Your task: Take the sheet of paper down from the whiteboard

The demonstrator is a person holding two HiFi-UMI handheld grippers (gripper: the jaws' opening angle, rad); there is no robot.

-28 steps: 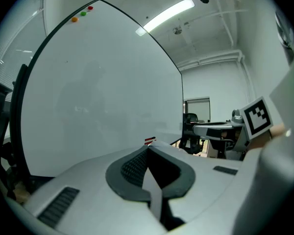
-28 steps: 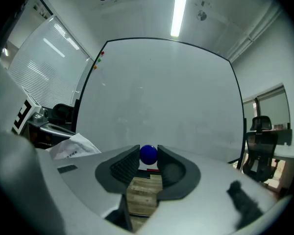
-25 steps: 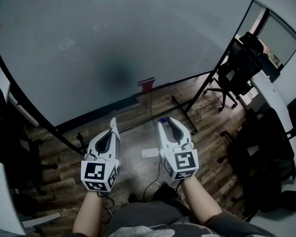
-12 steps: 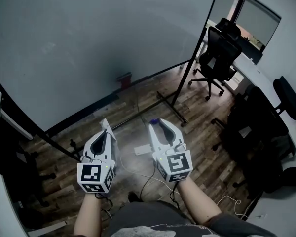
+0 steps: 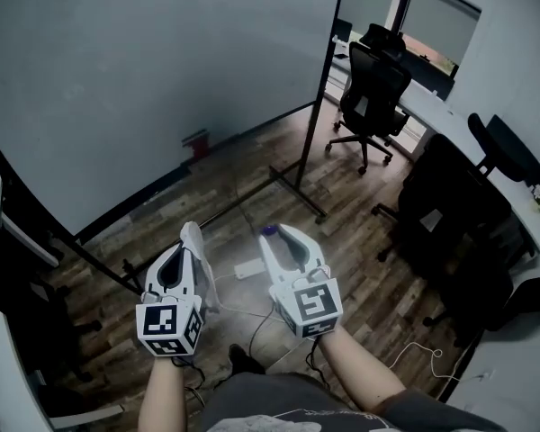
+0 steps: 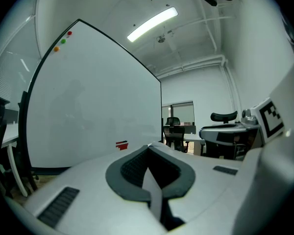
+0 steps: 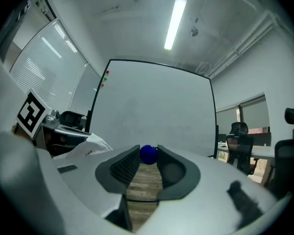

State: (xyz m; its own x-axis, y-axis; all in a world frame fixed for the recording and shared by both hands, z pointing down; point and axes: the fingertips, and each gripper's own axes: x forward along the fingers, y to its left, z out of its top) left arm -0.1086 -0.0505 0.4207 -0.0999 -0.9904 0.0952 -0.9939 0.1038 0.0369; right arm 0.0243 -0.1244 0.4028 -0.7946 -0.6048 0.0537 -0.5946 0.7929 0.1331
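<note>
The whiteboard [image 5: 144, 79] stands ahead and to the left, bare except for a small red piece [image 5: 195, 140] near its lower edge. My left gripper [image 5: 191, 234] is shut on the white sheet of paper [image 5: 201, 255], which hangs crumpled from its tips. In the left gripper view the paper [image 6: 154, 192] shows as a thin strip pinched between the closed jaws of the left gripper [image 6: 148, 147]. My right gripper [image 5: 270, 233] is shut on a round blue magnet [image 5: 269, 230]. The right gripper view has the magnet [image 7: 148, 154] at the tips and the paper [image 7: 90, 146] to the left.
The whiteboard's black stand foot [image 5: 297, 187] crosses the wooden floor. A white power strip [image 5: 247, 268] and cables lie below the grippers. Black office chairs [image 5: 369, 88] and a white desk [image 5: 472, 142] fill the right side. Small coloured magnets [image 6: 63, 39] sit high on the board.
Both grippers have drawn back from the whiteboard, level, with paper and magnet still gripped. The head view has swung right, so the board slid left and more chairs appear.
</note>
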